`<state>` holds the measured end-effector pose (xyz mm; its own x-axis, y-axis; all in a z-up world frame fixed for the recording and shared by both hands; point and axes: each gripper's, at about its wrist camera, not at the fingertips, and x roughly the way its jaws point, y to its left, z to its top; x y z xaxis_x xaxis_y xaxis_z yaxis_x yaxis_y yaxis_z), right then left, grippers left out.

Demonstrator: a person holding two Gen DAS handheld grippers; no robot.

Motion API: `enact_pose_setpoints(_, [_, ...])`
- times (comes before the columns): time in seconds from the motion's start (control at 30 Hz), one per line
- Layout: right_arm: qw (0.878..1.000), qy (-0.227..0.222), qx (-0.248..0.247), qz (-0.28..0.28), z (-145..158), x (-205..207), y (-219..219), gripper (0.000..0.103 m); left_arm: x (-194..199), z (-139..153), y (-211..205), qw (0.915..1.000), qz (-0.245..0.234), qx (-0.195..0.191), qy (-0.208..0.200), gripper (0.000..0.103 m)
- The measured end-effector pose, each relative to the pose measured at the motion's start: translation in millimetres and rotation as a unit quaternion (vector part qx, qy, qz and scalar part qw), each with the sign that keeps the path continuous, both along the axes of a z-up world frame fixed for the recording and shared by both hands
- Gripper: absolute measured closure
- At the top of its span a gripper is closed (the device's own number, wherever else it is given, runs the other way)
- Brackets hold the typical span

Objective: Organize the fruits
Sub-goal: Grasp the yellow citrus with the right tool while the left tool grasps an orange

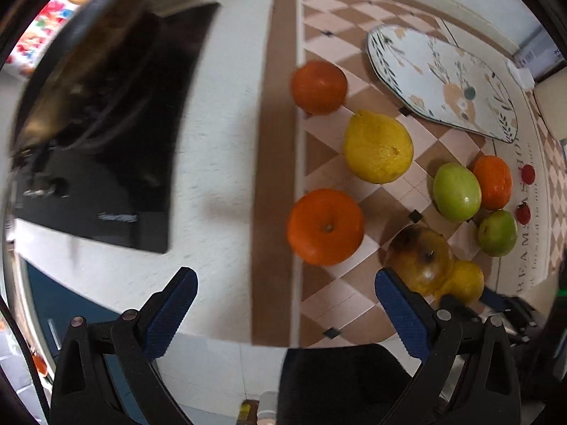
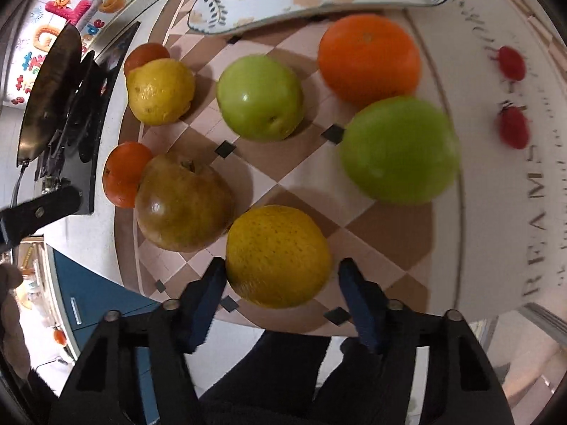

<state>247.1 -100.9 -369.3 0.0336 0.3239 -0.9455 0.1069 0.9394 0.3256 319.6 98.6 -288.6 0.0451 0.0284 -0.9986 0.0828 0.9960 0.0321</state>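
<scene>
Fruits lie scattered on a checkered placemat spread over the white desk, with an oval floral plate at the mat's far side, bare of fruit.

The right gripper points steeply down with its blue pads on either side of a yellow citrus fruit near the mat's front edge. The left pad sits right at the fruit's skin and the right pad stands a little clear of it, so the jaws are half-spread around the fruit and not yet pinching it (contact on the left side is too close to call).

Just behind that fruit rests a brown, bruised pear, touching a small orange at its left. Farther back lie a lemon, a green apple and a large orange; a second green apple sits to the right, somewhat blurred. Two small red fruits lie apart on the mat's lettered border.

The left gripper points straight down, its jaws spread wide and holding nothing, above the mat's brown border, with an orange just beyond its fingertips. A black stovetop lies to the left on the desk.
</scene>
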Motion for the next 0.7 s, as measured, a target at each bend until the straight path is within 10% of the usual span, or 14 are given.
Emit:
enact_pose_setpoints(0.37, [0.999, 0.011, -0.030, -0.027, 2.0, 2.9, -15.9, 0.042, 34.5, -45.4, -13.8, 0.9971, -0.024, -0.037, 0.062, 0.003])
enact_pose_setpoints(0.7, [0.998, 0.021, -0.030, -0.041, 0.0, 12.6, -23.5, 0.041, 30.2, -67.7, -12.7, 0.9942, -0.043, -0.059, 0.079, 0.042])
